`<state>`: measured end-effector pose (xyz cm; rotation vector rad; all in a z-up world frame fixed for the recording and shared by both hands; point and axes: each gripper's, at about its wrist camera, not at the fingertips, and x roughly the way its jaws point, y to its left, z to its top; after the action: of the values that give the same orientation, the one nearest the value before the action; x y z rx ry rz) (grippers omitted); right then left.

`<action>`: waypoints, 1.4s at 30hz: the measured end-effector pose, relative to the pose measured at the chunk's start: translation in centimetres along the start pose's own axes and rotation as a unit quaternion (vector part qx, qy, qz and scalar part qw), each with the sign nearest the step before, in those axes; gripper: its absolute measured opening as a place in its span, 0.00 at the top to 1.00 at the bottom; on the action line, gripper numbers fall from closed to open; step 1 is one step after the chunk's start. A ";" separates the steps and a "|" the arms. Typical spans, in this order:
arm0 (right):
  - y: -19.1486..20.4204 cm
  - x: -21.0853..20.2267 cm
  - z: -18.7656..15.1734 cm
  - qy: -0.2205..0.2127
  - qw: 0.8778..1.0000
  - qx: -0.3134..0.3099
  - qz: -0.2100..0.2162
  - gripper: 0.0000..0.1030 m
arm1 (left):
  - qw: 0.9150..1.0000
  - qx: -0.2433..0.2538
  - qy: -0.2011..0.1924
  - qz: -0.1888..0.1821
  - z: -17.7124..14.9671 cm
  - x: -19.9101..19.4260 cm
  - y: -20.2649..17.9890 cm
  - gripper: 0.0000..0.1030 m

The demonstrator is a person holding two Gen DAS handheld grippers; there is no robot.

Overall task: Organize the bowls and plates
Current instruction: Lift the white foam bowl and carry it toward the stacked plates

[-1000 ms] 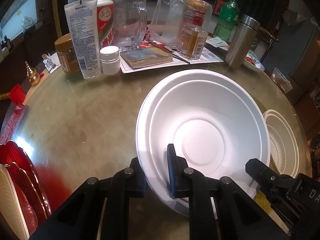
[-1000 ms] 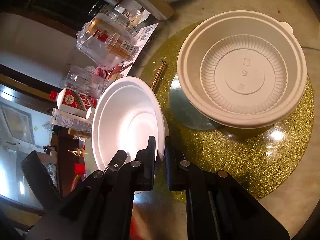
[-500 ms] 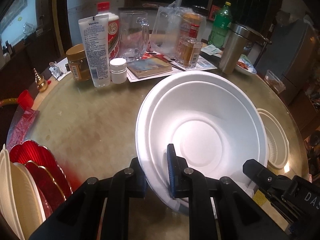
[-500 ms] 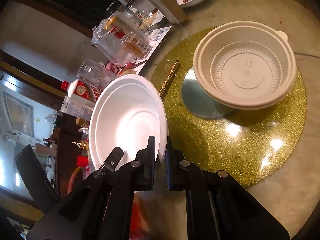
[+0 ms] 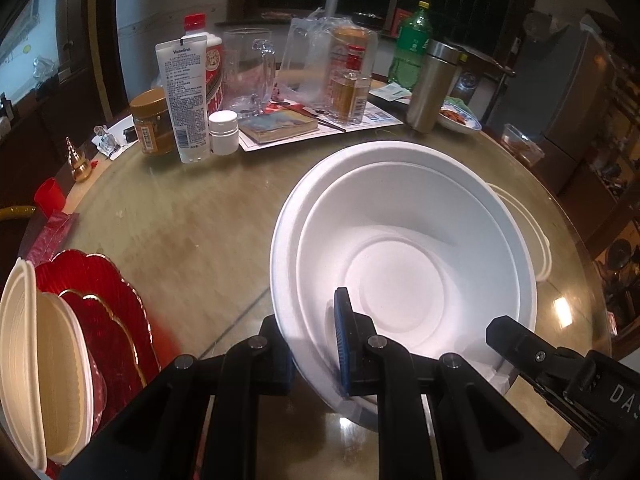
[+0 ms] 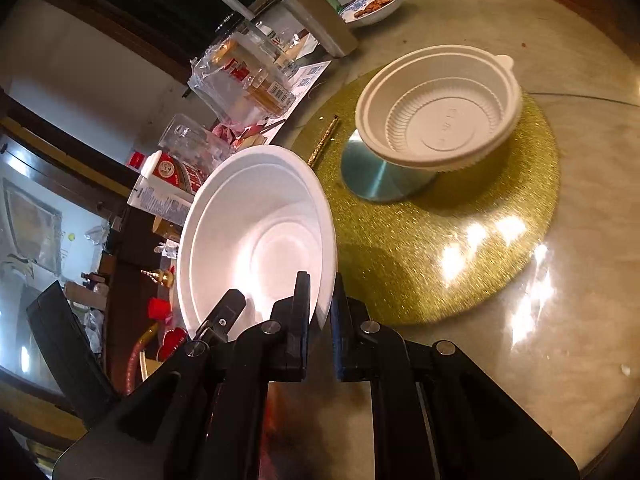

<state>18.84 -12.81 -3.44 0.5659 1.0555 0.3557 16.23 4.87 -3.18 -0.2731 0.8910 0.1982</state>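
Observation:
A white foam bowl (image 5: 404, 248) hangs above the round table, held by both grippers on its rim. My left gripper (image 5: 316, 344) is shut on the near-left rim, one finger inside, one outside. My right gripper (image 6: 322, 312) is shut on the opposite rim; the bowl also shows in the right wrist view (image 6: 256, 236). A cream plastic bowl (image 6: 438, 106) rests on a silver disc on the gold placemat (image 6: 460, 232). At the left edge stand red scalloped plates (image 5: 108, 320) and a cream bowl (image 5: 44, 376) on edge.
At the table's far side stand a Vaseline tube (image 5: 184, 96), brown jar (image 5: 154, 122), white pill bottle (image 5: 223, 132), glass mug (image 5: 250, 72), book (image 5: 280, 128), steel flask (image 5: 432, 84), green bottle (image 5: 412, 44) and a dish of food (image 5: 458, 118). A chopstick (image 6: 323, 140) lies on the placemat.
Both grippers have carried the foam bowl back and to the left, away from the cream bowl. The standing red plates and cream bowl have come further into the left wrist view.

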 end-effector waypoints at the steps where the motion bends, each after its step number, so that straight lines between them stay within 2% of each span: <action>1: -0.1 -0.2 -0.3 -0.002 1.000 -0.001 -0.001 0.91 | 1.000 0.002 -0.001 -0.001 -0.2 -0.2 0.0 0.86; 19: 0.3 -2.3 -3.5 -0.019 1.000 -0.002 0.006 0.91 | 0.999 0.009 -0.024 -0.023 -2.4 -3.5 1.5 0.86; 32: 3.6 -3.2 -4.8 -0.029 0.999 -0.034 0.021 0.91 | 0.998 -0.013 -0.057 -0.030 -2.4 -6.6 4.4 0.86; 42: 8.8 -4.3 -6.6 -0.038 0.994 -0.091 0.051 0.91 | 0.993 -0.041 -0.104 -0.020 -2.2 -10.8 8.5 0.86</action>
<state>10.98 -6.25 2.40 0.4671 0.9109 0.5118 5.58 11.59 2.67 -0.3404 0.6709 0.2236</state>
